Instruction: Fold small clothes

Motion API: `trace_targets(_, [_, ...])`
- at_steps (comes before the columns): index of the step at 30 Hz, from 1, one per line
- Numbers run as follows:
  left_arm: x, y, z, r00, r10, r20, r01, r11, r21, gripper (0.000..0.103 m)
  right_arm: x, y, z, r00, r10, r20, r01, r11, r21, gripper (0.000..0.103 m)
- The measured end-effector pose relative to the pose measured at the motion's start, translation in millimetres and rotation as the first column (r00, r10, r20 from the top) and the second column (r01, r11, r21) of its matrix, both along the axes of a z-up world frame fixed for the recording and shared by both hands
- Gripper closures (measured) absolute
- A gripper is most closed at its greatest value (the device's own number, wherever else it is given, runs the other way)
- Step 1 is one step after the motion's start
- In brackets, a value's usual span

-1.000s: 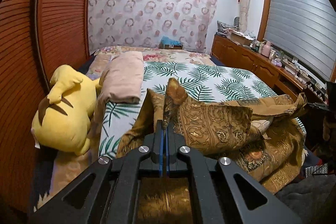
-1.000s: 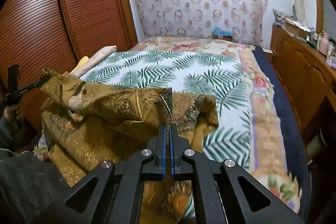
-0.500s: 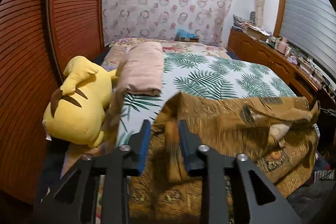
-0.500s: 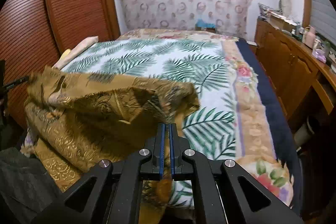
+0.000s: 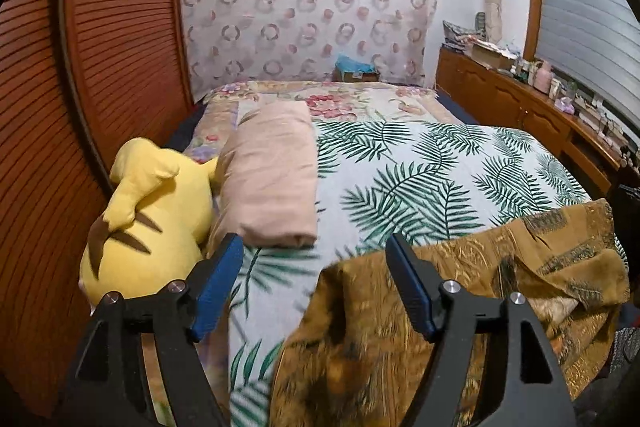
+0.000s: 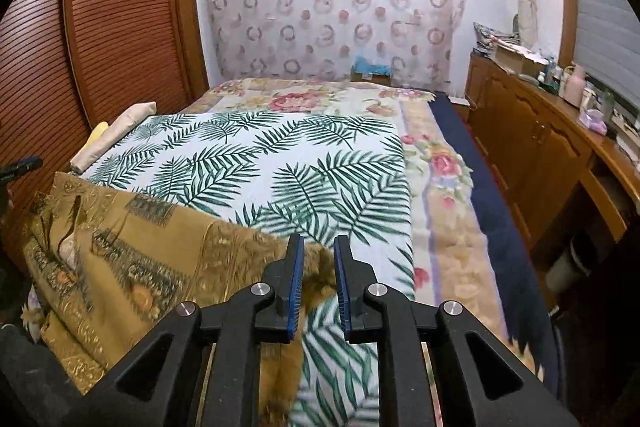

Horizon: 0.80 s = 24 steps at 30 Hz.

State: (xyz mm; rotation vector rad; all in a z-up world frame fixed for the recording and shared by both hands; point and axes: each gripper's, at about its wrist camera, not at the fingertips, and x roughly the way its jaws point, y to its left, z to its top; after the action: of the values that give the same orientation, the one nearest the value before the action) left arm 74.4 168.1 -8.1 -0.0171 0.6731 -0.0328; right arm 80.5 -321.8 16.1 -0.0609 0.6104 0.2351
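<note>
Cloth in brown and gold lies along the near edge of the bed, let go so its fold can settle: the left gripper is opening, nothing between its jaws; the right gripper is opening around a corner, pads apparently off it

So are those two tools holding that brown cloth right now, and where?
Neither grips it. The left tool is opening with nothing between its jaws; the right tool is opening around the brown cloth's corner, letting go.

Bed with palm-leaf sheet. Yellow plush toy at its left edge, touching pink pillow. Wooden dresser along bed's right side.
</note>
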Motion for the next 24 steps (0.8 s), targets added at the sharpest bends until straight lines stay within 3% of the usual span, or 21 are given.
trace_targets(3, [16, -4, -4, 0.999, -0.024, -0.029, 0.024, 1.0, 0.003, 0.029, 15, 10, -11, 1.0, 0.02, -0.024, -0.019, 1.0, 0.016, 0.071])
trace_targets(5, [28, -4, -11, 0.998, -0.028, -0.063, 0.028, 1.0, 0.01, 0.029, 24, 8, -17, 0.999, 0.027, -0.038, -0.026, 0.999, 0.022, 0.051])
trace_targets(15, [49, 0, -54, 0.973, -0.034, -0.229, 0.041, 0.999, 0.024, 0.029, 57, 7, -46, 0.989, 0.02, -0.144, -0.02, 1.0, 0.003, 0.045])
trace_targets(24, [48, -2, -69, 0.969, -0.057, -0.241, 0.059, 0.998, 0.004, 0.028, 72, 12, -58, 0.989, 0.016, -0.15, -0.018, 1.0, -0.014, 0.038])
